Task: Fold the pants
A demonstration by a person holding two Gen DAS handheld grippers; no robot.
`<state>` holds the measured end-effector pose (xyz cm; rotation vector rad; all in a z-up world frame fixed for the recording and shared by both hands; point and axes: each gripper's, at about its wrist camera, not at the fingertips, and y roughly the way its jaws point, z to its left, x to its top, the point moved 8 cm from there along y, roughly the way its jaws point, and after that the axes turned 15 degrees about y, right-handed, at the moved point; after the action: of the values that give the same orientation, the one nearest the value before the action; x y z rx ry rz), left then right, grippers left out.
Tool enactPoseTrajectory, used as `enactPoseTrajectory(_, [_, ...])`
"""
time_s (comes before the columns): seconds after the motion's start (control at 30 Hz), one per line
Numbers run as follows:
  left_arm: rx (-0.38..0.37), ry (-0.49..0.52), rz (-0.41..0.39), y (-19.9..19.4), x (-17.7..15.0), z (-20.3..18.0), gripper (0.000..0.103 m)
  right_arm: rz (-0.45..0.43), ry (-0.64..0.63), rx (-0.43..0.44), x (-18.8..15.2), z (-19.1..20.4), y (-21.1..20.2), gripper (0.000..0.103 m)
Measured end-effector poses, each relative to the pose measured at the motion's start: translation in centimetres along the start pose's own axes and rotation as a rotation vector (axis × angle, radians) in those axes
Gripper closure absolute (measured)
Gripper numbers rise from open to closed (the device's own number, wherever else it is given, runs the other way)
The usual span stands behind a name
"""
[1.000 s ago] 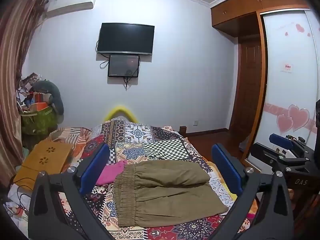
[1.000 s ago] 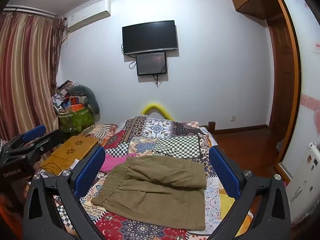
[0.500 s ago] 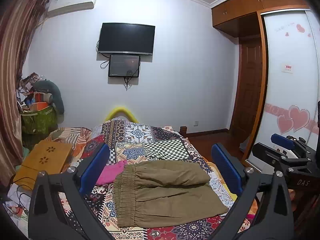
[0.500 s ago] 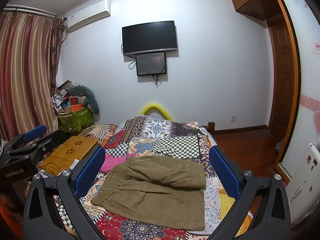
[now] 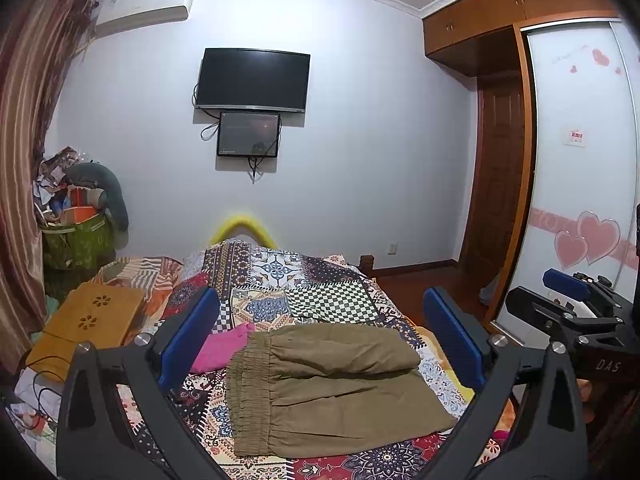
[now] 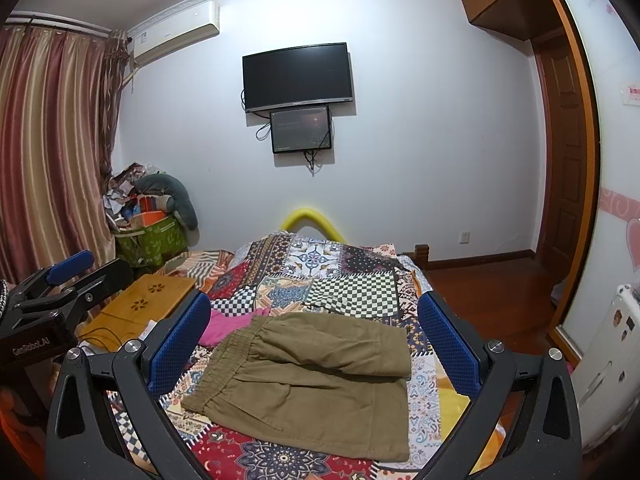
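Almost nothing is being changed between the earlier pictures and this one: both views are being held nearly steady, and the pants [image 5: 332, 388] are lying just as they did a second ago. That stillness is being read as a pause, either before a further fold or after the last one; which of the two cannot be told.

The pants are being seen on the near part of the patchwork quilt [image 5: 320, 300], already doubled over, with the elastic waistband at the left and one upper layer laid across the far half. A pink cloth [image 5: 218, 350] is lying just beside the waistband, at the far left of it.

The left gripper [image 5: 322, 340] is being held above the bed with its jaws spread wide and nothing between them. The right gripper [image 6: 314, 346] is being held likewise, jaws wide and empty, well clear of the fabric.

As for containers, a green bag [image 6: 154, 240] is standing at the far left by the curtain, and it is being overfilled with boxes, papers and a grey cushion. A wooden lap tray [image 5: 90, 322] is resting at the left edge of the bed.
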<state>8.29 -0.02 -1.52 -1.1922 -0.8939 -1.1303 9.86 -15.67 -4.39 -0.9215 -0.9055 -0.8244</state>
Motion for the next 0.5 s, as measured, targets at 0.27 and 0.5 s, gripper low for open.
enactPoseTrajectory(0.27, [0.003,0.009,-0.002,0.04,-0.13,-0.36,0.000,-0.004,-0.002,0.003,0.10,0.10,-0.21,0.000])
enactPoseTrajectory(0.5, [0.003,0.008,-0.003,0.02,-0.10,-0.32,0.000,-0.004,-0.003,0.002,0.08,0.26,-0.33,0.000])
